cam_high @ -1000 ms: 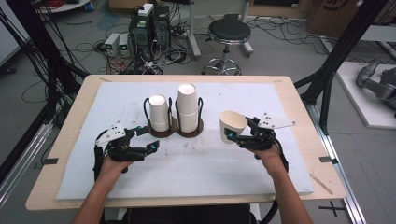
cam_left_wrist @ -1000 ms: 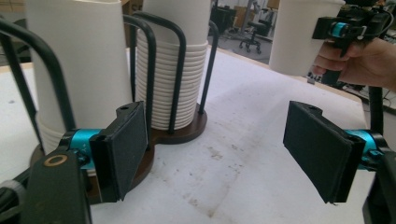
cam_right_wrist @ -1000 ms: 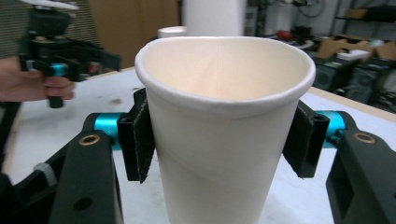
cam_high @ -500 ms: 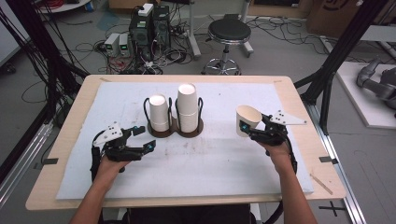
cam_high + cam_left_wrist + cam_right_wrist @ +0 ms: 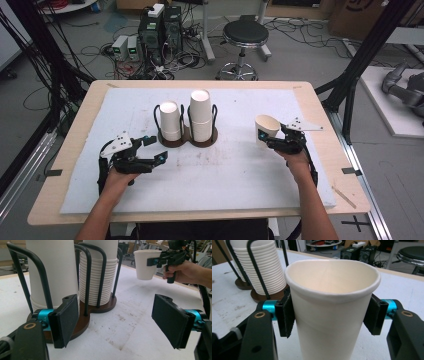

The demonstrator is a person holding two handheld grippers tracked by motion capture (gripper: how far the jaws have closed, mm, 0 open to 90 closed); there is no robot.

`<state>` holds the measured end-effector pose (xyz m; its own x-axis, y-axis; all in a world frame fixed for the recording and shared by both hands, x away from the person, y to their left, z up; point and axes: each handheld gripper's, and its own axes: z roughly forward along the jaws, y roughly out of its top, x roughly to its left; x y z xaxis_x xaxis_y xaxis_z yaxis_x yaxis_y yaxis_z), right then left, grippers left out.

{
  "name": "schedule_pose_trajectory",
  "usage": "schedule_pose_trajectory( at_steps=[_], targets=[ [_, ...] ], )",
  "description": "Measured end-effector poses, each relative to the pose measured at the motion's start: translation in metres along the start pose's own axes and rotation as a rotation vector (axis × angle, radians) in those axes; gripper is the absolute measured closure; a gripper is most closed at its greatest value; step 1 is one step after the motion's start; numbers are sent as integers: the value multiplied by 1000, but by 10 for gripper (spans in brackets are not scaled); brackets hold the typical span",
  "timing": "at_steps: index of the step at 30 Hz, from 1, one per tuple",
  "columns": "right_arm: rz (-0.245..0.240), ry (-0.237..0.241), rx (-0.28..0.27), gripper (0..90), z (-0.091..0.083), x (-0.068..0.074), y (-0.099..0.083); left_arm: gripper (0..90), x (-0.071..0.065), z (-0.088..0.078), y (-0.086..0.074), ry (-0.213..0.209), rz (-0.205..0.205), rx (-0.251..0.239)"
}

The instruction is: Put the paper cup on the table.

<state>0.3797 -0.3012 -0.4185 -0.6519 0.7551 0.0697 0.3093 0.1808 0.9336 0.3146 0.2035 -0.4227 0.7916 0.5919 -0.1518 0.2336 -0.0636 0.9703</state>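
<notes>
One cup (image 5: 266, 130) is already out of the rack (image 5: 187, 141) and sits clamped between the pads of the right gripper (image 5: 270, 141), upright with its mouth up, above the mat (image 5: 240, 180) near the table's right edge; it looks lifted rather than set down (its base is hidden in the right gripper view). What seems left is placing it, and perhaps pulling more from the two stacks (image 5: 199, 115) that stand in the rack toward the table's far edge. The left gripper (image 5: 156, 150) rests low near the left front of the mat, jaws wide and empty, aimed at the rack. Both forearms come in from the near edge, wrists level.
</notes>
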Motion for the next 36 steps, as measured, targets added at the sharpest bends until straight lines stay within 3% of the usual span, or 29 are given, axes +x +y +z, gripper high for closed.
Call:
schedule_pose_trajectory(
  at_steps=[10, 13, 17, 22, 29, 36],
  targets=[
    [32, -25, 96, 361, 12, -10, -10, 219, 0, 1, -1, -3, -4, 17],
    [56, -22, 96, 357, 12, -11, -12, 219, -1, 1, -2, -1, -11, 17],
    [37, -24, 110, 318, 10, -9, -12, 219, -1, 1, -2, 0, -13, 18],
    [98, -22, 116, 285, 4, -13, -15, 219, -2, 1, -2, -3, -25, 19],
    [93, -42, 108, 214, -7, -10, -24, 219, -2, 2, -1, -7, -25, 19],
    [71, -47, 126, 213, -14, -5, -26, 219, -2, 2, -1, -7, -34, 14]
  ],
)
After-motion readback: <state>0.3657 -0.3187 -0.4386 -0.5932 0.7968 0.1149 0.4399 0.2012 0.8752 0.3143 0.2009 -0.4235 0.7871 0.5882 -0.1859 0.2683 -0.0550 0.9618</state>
